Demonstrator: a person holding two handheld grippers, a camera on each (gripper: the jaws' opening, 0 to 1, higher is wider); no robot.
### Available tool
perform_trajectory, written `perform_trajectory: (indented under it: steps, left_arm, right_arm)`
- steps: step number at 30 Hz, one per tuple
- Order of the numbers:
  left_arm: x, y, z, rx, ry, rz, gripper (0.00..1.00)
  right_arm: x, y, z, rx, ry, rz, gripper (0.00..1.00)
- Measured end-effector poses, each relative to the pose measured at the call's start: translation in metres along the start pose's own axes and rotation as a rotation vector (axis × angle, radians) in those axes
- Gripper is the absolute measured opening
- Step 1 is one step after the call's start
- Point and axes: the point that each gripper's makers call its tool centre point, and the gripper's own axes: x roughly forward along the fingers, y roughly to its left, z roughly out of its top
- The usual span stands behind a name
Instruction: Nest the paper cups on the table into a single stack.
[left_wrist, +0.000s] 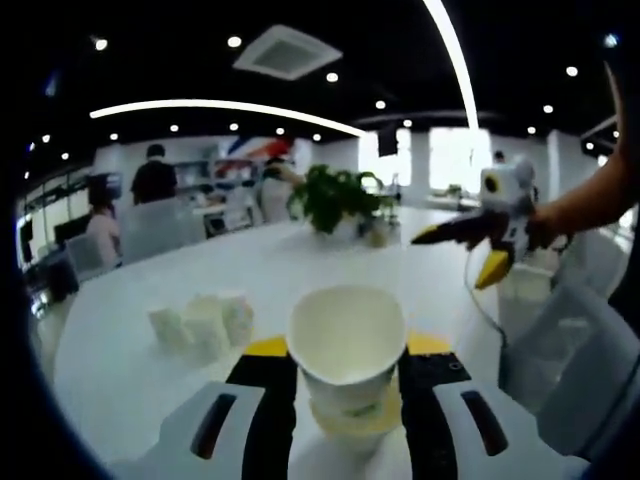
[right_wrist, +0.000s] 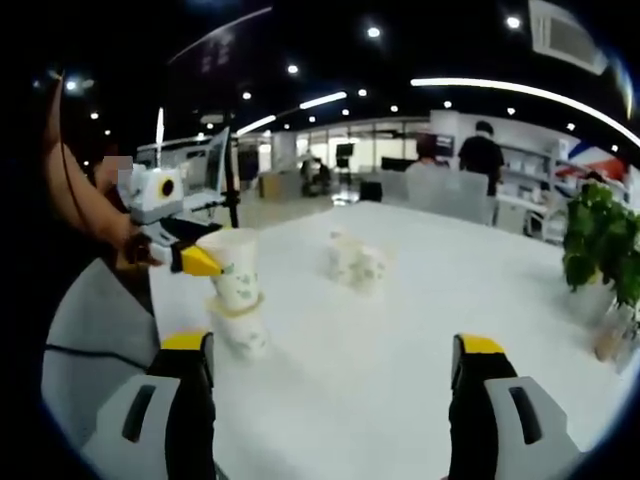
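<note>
The left gripper (left_wrist: 345, 420), jaws clamped on a cup (left_wrist: 347, 345) seated in the stack (right_wrist: 243, 330) at the table (left_wrist: 300, 260) edge, should press straight down, while the right gripper (right_wrist: 330, 385), jaws apart and empty, fetches the loose cups (right_wrist: 357, 262) mid-table.

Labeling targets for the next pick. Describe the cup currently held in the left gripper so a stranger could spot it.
On the white table, look at the near edge where the left gripper reaches in. The held cup is clamped between its yellow-tipped jaws, seated in another cup beneath. Unlike the loose cups clustered mid-table, it forms a two-cup stack.
</note>
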Motion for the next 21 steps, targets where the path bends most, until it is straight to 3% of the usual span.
perform_trajectory:
  steps: [8,21]
  left_arm:
    - [0.004,-0.003,-0.010,0.002,0.014,-0.006,0.38]
    - [0.009,-0.008,-0.031,0.023,0.093,-0.016,0.39]
  right_arm:
    - [-0.002,-0.001,0.001,0.004,-0.007,-0.005,0.97]
    - [-0.003,0.001,-0.001,0.003,-0.002,-0.003,0.97]
